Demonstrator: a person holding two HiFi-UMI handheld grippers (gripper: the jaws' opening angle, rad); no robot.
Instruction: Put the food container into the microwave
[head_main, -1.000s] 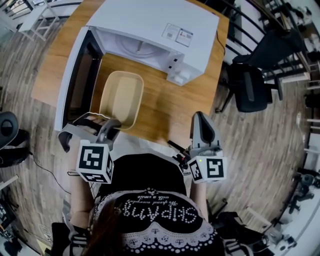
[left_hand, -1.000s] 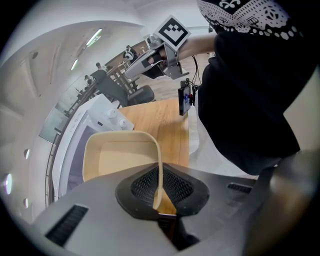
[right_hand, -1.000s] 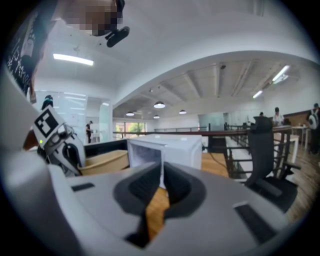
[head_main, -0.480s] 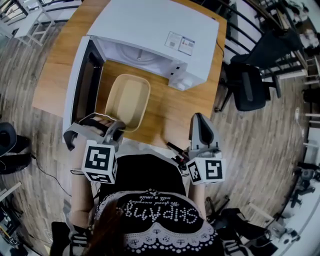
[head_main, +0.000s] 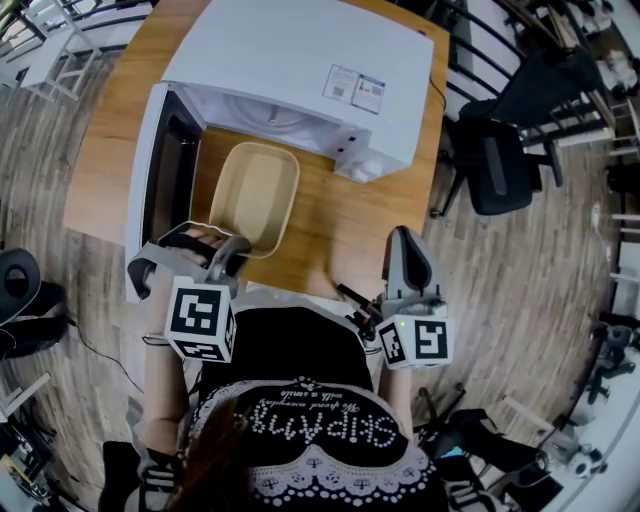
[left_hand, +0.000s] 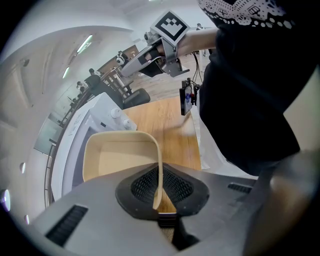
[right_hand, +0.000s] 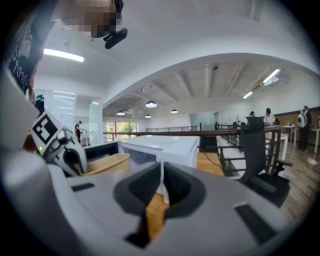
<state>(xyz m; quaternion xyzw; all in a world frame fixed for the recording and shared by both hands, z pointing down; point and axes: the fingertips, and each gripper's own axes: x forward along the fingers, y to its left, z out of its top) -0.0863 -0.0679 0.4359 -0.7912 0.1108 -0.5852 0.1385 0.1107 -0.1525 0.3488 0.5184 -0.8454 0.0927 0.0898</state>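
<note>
Pinching food container (left_hand: 117, 160) rim, left claw (left_hand: 159, 187) is clamped tight; right claw (right_hand: 161, 185) closed, empty. Best slid level, straight into open microwave (head_main: 300, 70).

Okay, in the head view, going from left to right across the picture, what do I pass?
microwave door → food container → right tongs → black office chair

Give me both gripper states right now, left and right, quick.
Left gripper: closed on the rim of the food container.
Right gripper: closed, empty.
</note>
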